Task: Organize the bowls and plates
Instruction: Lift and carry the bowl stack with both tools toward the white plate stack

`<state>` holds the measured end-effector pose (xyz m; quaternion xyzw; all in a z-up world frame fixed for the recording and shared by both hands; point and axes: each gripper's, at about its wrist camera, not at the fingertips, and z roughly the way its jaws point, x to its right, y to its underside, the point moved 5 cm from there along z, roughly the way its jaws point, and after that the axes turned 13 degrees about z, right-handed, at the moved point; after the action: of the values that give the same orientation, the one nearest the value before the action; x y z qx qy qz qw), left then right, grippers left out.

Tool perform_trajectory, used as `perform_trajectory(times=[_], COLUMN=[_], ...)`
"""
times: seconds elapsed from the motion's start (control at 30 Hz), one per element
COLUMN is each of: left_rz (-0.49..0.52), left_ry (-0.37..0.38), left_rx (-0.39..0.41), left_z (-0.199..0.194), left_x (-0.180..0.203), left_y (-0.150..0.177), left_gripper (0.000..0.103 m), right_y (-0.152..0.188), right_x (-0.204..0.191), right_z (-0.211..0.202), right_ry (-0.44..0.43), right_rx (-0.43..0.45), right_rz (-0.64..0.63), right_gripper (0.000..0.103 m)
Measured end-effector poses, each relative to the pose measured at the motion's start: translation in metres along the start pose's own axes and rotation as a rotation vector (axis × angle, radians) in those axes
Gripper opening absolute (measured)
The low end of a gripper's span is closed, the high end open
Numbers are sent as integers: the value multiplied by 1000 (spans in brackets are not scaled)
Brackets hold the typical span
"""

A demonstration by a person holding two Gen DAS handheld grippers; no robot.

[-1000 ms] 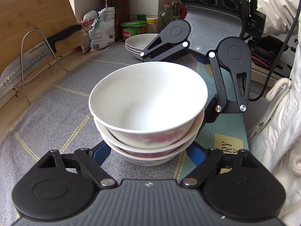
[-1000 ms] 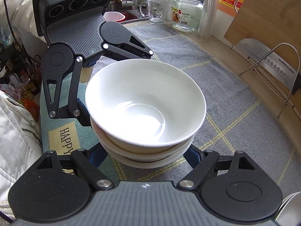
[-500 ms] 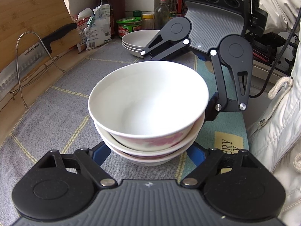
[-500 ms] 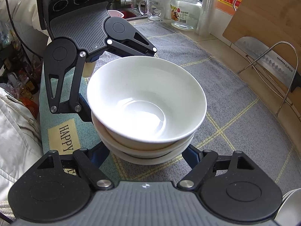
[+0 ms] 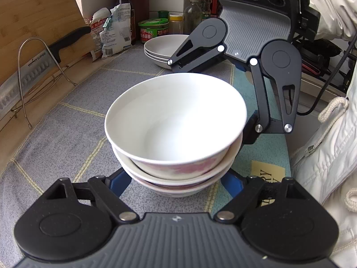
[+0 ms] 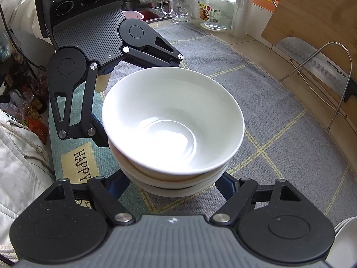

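Standing at the middle of the grey checked mat (image 5: pixel 67 134): one stack of three nested bowls (image 5: pixel 176 131), white inside, the outer walls marked with a red floral print.

Left claw (image 5: pixel 176 182): spread wide, its blue-tipped fingers (image 5: pixel 118 182) flanking the foot of the stack on both sides. Whether the pads press the lowest bowl cannot be told.

Right claw (image 6: pixel 173 184): set on the opposite side of the stack, likewise spread wide with a blue finger at each side of the base; contact also cannot be told. Each claw's body shows in the other's view, beyond the stack.

Second stack of shallow white bowls (image 5: pixel 164 49): on the mat beyond the bowls, seen from the left claw's side, well apart from them.

Behind that stack, along the wall: green-lidded jar (image 5: pixel 152 30), dark sauce bottle (image 5: pixel 122 6), opened packets (image 5: pixel 116 29).

To the stack's far side from the person: wooden cutting board (image 5: pixel 38 35), cleaver (image 5: pixel 29 78) leaning in a wire rack (image 5: pixel 29 71).

Toward the sink end: glass mug (image 6: pixel 178 7), large glass jar (image 6: pixel 216 9).

Person's white jacket (image 5: pixel 328 145): at the worktop's near edge.
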<state>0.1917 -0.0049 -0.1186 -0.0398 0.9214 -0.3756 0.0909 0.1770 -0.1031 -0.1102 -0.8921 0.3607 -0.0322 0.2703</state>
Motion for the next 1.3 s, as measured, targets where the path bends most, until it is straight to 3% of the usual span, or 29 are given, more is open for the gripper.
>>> perform_trajectory(times=[0.6, 1.3], left_rz=[23, 62], left_ry=[-26, -75], left_rx=[10, 29], left_z=[10, 69], left_x=[5, 4], left_y=[-43, -141], left_gripper=[86, 86], right_y=[11, 51], right_x=[19, 97], right_z=[-41, -119], right_ry=[18, 44], right_rx=[16, 61], right_rz=[-20, -53], right_gripper=[86, 85])
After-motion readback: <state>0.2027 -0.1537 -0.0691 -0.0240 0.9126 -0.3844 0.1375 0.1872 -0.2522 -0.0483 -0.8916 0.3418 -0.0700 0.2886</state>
